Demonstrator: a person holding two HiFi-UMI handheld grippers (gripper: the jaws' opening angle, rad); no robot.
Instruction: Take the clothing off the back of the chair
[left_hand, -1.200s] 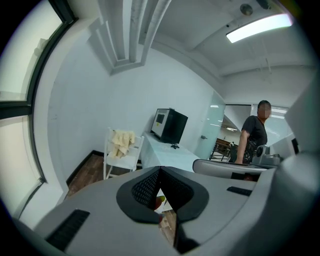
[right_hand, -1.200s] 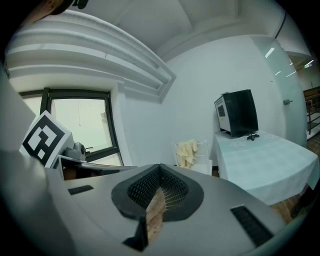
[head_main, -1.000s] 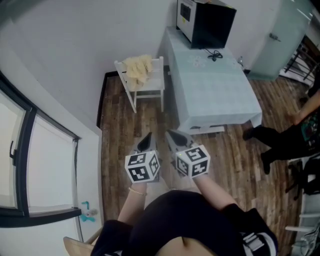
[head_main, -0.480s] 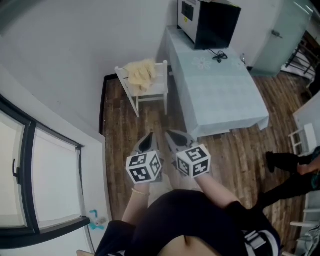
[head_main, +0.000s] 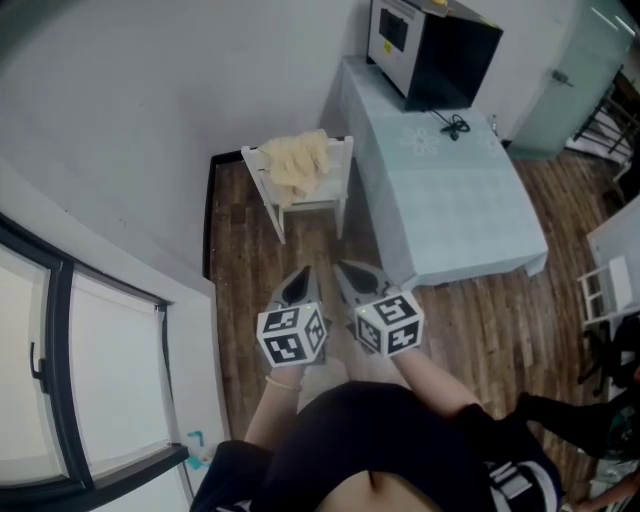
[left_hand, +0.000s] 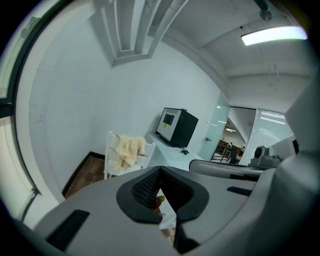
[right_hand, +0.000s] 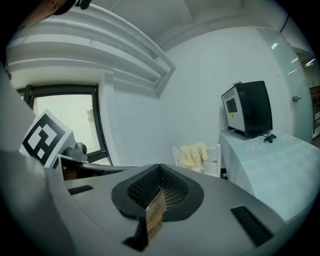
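The crumpled pale-yellow cloth garment (head_main: 297, 163) hangs over the back of the white wooden chair (head_main: 322, 196), far off by the wall, just left of the bench (head_main: 460, 210) draped in pale blue cloth. Near, side by side, the left gripper (head_main: 298, 282) and right gripper (head_main: 352, 274) are fully closed on nothing, well apart from the chair.

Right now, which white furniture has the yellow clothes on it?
The little chair: the clothing drapes over its back. The table beside it carries a microwave.
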